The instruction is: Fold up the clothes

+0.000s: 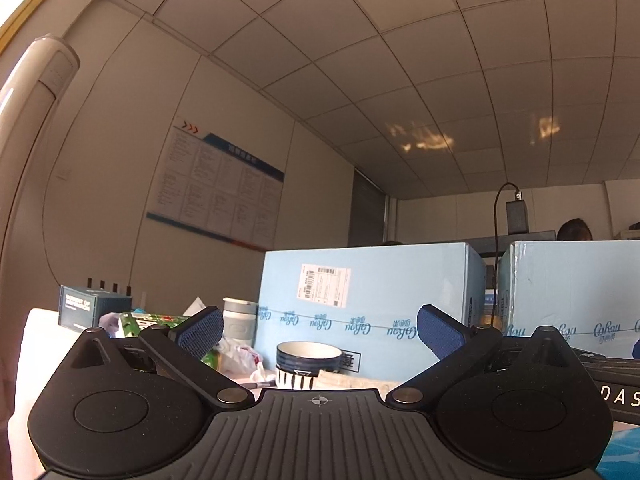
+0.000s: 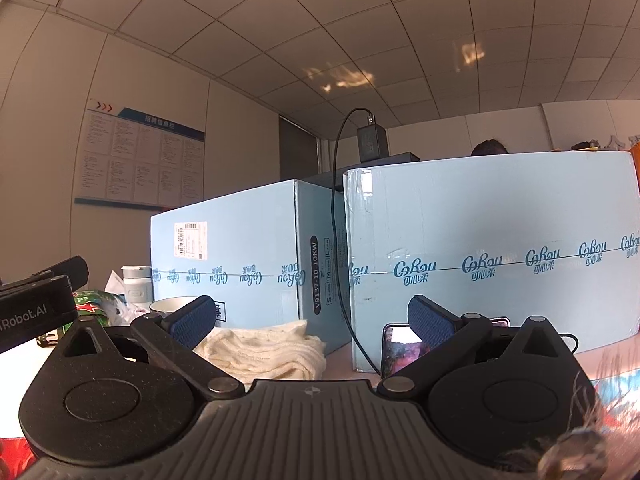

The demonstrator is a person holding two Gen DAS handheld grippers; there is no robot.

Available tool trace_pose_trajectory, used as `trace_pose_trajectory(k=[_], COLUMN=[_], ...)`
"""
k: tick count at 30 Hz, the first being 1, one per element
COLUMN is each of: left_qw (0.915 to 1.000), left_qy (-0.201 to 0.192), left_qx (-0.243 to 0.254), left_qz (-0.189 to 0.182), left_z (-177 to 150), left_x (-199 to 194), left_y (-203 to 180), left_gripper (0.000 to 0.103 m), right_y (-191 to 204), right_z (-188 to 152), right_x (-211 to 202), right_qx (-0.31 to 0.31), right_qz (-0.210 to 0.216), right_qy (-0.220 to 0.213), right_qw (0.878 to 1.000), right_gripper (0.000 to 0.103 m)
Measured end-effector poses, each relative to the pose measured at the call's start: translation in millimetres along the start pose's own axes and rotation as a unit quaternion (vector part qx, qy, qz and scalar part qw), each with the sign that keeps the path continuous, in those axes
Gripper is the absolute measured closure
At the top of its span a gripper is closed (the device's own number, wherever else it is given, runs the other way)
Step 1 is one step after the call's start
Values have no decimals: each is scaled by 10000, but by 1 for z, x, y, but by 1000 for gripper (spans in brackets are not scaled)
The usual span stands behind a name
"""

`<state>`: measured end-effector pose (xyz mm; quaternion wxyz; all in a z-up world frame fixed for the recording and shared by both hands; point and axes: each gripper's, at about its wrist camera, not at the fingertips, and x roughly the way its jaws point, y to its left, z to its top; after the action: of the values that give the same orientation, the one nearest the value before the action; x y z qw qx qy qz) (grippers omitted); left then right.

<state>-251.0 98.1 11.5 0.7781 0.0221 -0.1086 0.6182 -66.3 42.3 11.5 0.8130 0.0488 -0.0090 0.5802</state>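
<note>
Right now I have both tools idle: the left gripper [image 1: 320,330] and the right gripper [image 2: 312,320] each stand with blue pads spread wide and nothing between them, low over the table and aimed level at the pale blue boxes [image 2: 492,256]. My worry is clutter, since reaching from here could knock the stacked bowls [image 1: 308,364], snag the black cable [image 2: 340,240] or tip the phone [image 2: 400,350]. The cream knit garment [image 2: 268,350] lies bunched and thick just ahead of my right gripper, against the boxes, its edges hard to find.
</note>
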Motion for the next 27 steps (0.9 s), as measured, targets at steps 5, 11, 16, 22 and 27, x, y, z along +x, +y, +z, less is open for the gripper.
trace_pose_trajectory(k=[5,11,16,22,27], left_qw=[10000,10000,10000,10000,10000], left_qy=[36,37,37,39,45], left_qx=[4,3,-11,-14,-18], left_qz=[15,19,16,13,11], left_z=[-1,-1,-2,-2,-2], left_x=[0,-2,-4,-6,-6], left_y=[0,0,2,3,3], left_gripper=[0,0,0,0,0], right_y=[0,1,2,2,1], right_z=[0,0,-1,0,0], right_x=[0,0,-1,-1,0], right_qx=[3,-8,-7,-4,-3], right_qz=[26,44,49,47,56], right_qy=[16,35,61,62,64], right_qw=[10000,10000,10000,10000,10000], right_gripper=[0,0,0,0,0])
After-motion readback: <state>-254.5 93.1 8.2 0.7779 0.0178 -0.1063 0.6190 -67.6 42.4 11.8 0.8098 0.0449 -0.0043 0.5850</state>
